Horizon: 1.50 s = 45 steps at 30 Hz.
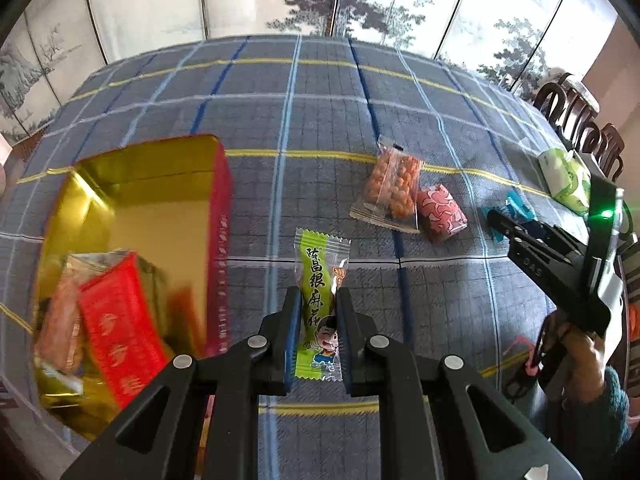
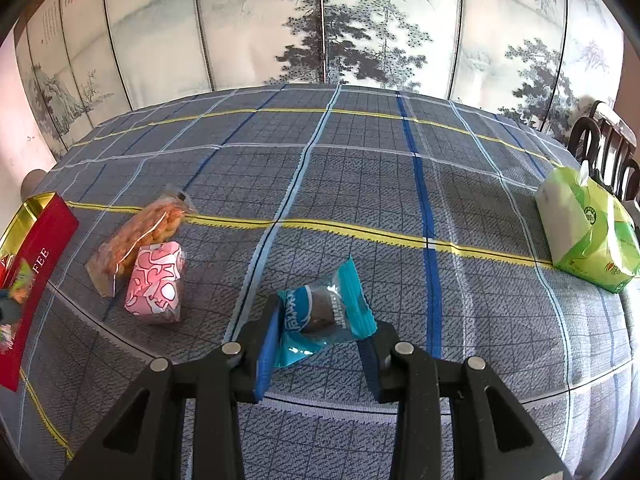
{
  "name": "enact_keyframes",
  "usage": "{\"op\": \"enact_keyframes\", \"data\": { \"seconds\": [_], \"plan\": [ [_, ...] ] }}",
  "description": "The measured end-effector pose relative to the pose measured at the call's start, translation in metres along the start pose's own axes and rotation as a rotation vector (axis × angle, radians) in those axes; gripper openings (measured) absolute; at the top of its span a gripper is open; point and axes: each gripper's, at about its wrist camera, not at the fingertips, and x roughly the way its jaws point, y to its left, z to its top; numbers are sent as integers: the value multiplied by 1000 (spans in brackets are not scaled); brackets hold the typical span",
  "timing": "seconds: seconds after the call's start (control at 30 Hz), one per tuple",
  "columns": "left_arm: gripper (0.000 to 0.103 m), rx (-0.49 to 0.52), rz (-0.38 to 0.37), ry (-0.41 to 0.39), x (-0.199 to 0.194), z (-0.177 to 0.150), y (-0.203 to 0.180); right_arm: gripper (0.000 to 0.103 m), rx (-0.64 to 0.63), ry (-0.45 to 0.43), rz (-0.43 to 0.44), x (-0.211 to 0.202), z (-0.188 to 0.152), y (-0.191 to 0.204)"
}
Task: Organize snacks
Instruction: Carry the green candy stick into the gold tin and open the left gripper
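Note:
My left gripper (image 1: pixel 318 300) is shut on a green snack packet (image 1: pixel 320 308), held upright above the checked tablecloth. To its left stands the red tin (image 1: pixel 222 216) with a gold inside, holding a red packet (image 1: pixel 120 328) and other wrapped snacks. My right gripper (image 2: pixel 320 320) is shut on a blue wrapped snack (image 2: pixel 326 314), low over the cloth; it also shows at the right of the left wrist view as the right gripper (image 1: pixel 496 220). A clear bag of orange snacks (image 1: pixel 390 188) (image 2: pixel 140 236) and a pink patterned packet (image 1: pixel 440 212) (image 2: pixel 156 282) lie side by side on the cloth.
A green and white tissue pack (image 2: pixel 588 232) (image 1: pixel 566 178) lies near the table's right edge. Dark wooden chairs (image 2: pixel 608 148) stand beyond it. A painted folding screen (image 2: pixel 320 20) runs behind the table. The red tin (image 2: pixel 36 248) sits at the left edge. A person's hand (image 1: pixel 580 356) holds the right gripper.

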Motion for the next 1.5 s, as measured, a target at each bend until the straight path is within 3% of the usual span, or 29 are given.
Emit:
{"op": "enact_keyframes", "data": {
  "seconds": [0.2,0.37,0.57,0.77,1.5],
  "plan": [
    [15,2,31,-54,-33,-4,28,36,-16,3,-20,0,0,4],
    [15,-28,99,-79,-49,-7,65,36,-16,3,-22,0,0,6],
    [15,-92,164,-61,-52,-15,110,36,-16,3,-21,0,0,5],
    [15,-87,199,-6,-40,-33,130,36,-17,3,-22,1,0,5],
    [18,-100,119,12,-31,-65,132,34,-26,2,-35,0,0,7]
  ]
}}
